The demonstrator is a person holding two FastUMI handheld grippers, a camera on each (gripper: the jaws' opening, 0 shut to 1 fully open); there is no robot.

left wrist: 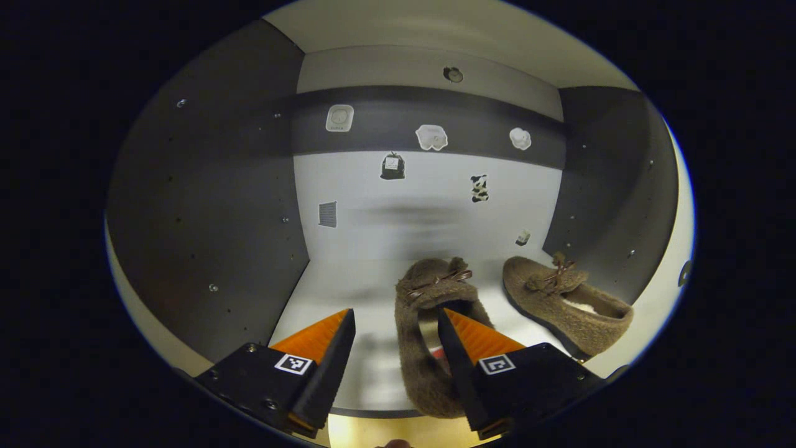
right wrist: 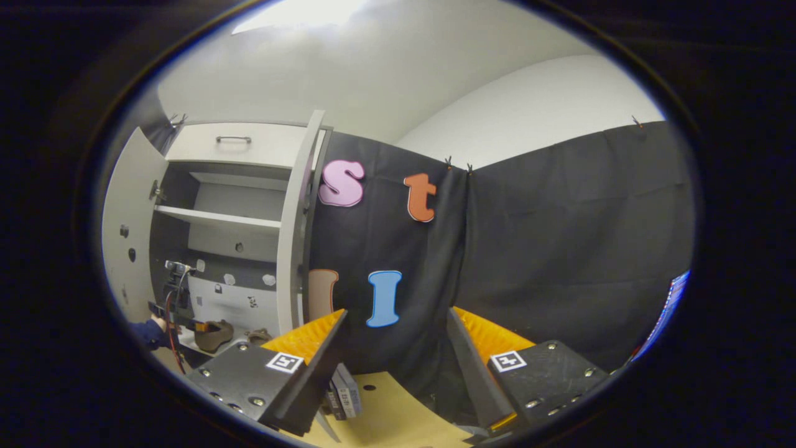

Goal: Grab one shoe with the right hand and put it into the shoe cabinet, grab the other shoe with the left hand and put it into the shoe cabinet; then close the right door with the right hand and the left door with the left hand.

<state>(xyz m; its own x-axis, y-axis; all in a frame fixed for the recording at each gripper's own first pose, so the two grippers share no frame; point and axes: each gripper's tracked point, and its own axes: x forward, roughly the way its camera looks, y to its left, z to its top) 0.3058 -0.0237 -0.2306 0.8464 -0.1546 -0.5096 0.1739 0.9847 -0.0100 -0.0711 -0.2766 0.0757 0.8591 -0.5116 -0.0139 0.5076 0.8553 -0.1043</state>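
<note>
1. Through the left gripper view I look straight into the shoe cabinet, with its dark side walls and pale back panel carrying several small stickers.
2. My left gripper sits at the front edge of the cabinet floor with its fingers spread wide.
3. The near shoe, a brown fuzzy slipper with a small bow at the toe, lies on the cabinet floor, toe pointing inward. It sits in the gap, hard against the right-hand finger; that finger covers part of its opening. The left-hand finger stands apart from it, so I am not clamping it.
4. The second shoe lies on the same floor to the right of the first, close to the right wall, angled with its toe toward the back. The two shoes are near each other but not touching.
5. In the right gripper view, my right gripper is outside the cabinet, facing the black cloth wall, fingers wide apart and holding nothing. Yellowish desk surface shows beneath them.
6. In that same view the cabinet stands off to the left with both doors open: the right door edge-on beside the cloth, the left door swung out at the far side.
7. Low in the cabinet opening I can see the left gripper held by a hand in a dark sleeve, with both shoes just beyond it on the bottom shelf. An upper shelf and a drawer with a handle sit above.
</note>
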